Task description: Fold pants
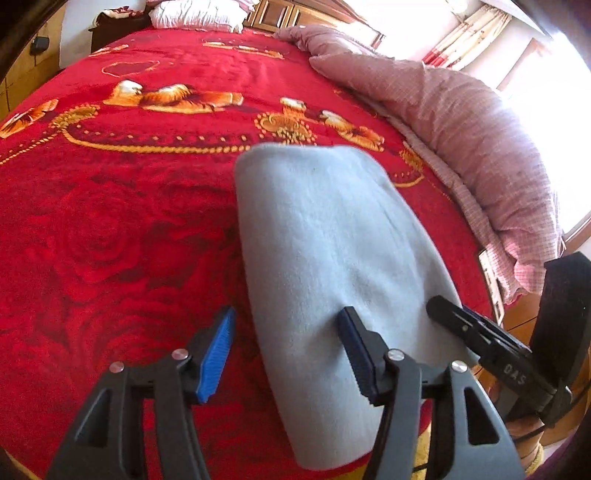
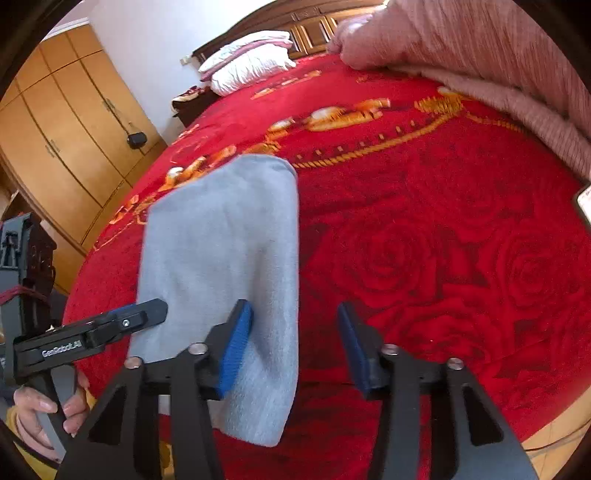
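Nearest the left wrist camera, the left gripper point(image 1: 286, 354) has its blue-padded fingers spread wide over the near left edge of the pants point(image 1: 332, 280), one finger above the red blanket point(image 1: 122, 229), the other above the grey cloth, nothing between them. In the right wrist view the right gripper point(image 2: 295, 347) is likewise spread apart, straddling the right edge of the pants point(image 2: 225, 266) and pinching nothing. The pants lie as a folded, pale grey oblong near the foot of the bed, long side running away from both cameras. Beyond them the rose-patterned blanket shows gold chain and ornament print. A bunched pink quilt point(image 1: 461, 122) runs along the bed's right side. Farthest off, white pillows point(image 2: 251, 66) rest against the wooden headboard point(image 2: 306, 26), and a wooden wardrobe point(image 2: 62, 122) stands to the left.
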`<action>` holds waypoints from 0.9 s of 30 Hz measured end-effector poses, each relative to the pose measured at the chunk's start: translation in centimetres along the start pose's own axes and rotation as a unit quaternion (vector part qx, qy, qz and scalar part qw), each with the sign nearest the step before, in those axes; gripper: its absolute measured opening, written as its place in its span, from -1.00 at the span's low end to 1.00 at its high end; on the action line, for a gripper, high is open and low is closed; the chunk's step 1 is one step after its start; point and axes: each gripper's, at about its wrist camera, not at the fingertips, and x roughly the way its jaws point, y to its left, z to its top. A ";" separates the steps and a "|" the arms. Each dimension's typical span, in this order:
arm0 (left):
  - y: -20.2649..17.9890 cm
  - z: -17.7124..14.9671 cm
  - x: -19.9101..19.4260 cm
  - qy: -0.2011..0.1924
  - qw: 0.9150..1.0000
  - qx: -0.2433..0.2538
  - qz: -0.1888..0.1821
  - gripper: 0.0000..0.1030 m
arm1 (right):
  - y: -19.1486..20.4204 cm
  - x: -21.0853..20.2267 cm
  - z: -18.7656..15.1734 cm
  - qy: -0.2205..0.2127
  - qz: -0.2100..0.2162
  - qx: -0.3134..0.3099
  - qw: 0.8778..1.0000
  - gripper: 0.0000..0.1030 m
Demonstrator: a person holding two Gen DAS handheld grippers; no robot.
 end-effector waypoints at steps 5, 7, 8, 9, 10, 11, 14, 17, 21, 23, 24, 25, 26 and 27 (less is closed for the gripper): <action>-0.2 0.4 1.2 -0.010 1.000 0.018 -0.001 0.28 | -2.5 1.4 0.1 0.004 0.072 0.053 0.996 0.00; -0.7 1.0 1.6 -0.010 0.999 0.036 -0.003 0.24 | -2.3 1.4 0.0 0.001 0.078 0.047 0.996 -0.14; -0.9 1.3 1.8 -0.010 0.999 0.039 -0.008 0.24 | -2.2 1.4 -0.1 0.001 0.087 0.046 0.995 -0.23; -1.0 1.5 2.0 -0.011 0.999 0.037 -0.008 0.24 | -2.1 1.6 -0.3 0.003 0.108 0.054 0.993 -0.39; -1.0 1.6 2.2 -0.016 0.999 0.030 -0.008 0.23 | -2.1 1.9 -0.4 0.005 0.123 0.063 0.990 -0.46; -0.9 1.5 2.2 -0.018 1.000 0.024 -0.008 0.21 | -2.0 2.2 -0.6 0.007 0.138 0.073 0.988 -0.48; -0.8 1.2 2.0 -0.029 0.999 0.013 -0.014 -0.06 | -1.0 2.1 -0.9 -0.008 0.128 0.067 0.989 -0.51; -1.0 1.6 1.2 -0.032 0.999 0.017 -0.017 -0.42 | -0.5 1.5 -1.0 -0.019 0.129 0.068 0.989 -0.59; -1.4 1.7 -0.2 -0.039 0.998 0.031 -0.025 -0.49 | 0.2 0.2 -1.2 -0.033 0.127 0.067 0.989 -0.64; -1.3 1.6 -1.2 -0.045 0.998 0.031 -0.034 -0.51 | 0.6 -0.8 -1.3 -0.041 0.137 0.065 0.988 -0.65; -1.2 1.6 -1.8 -0.048 0.998 0.031 -0.037 -0.51 | 0.9 -1.1 -1.3 -0.043 0.140 0.063 0.987 -0.65; -1.1 1.6 -2.5 -0.052 0.997 0.033 -0.038 -0.51 | 1.6 -1.4 -1.3 -0.045 0.141 0.059 0.987 -0.65; -1.0 1.6 -3.2 -0.055 0.997 0.036 -0.039 -0.51 | 2.5 -1.7 -1.3 -0.049 0.141 0.051 0.987 -0.65; -0.9 1.7 -3.8 -0.056 0.997 0.040 -0.039 -0.51 | 3.2 -1.9 -1.3 -0.052 0.142 0.047 0.987 -0.65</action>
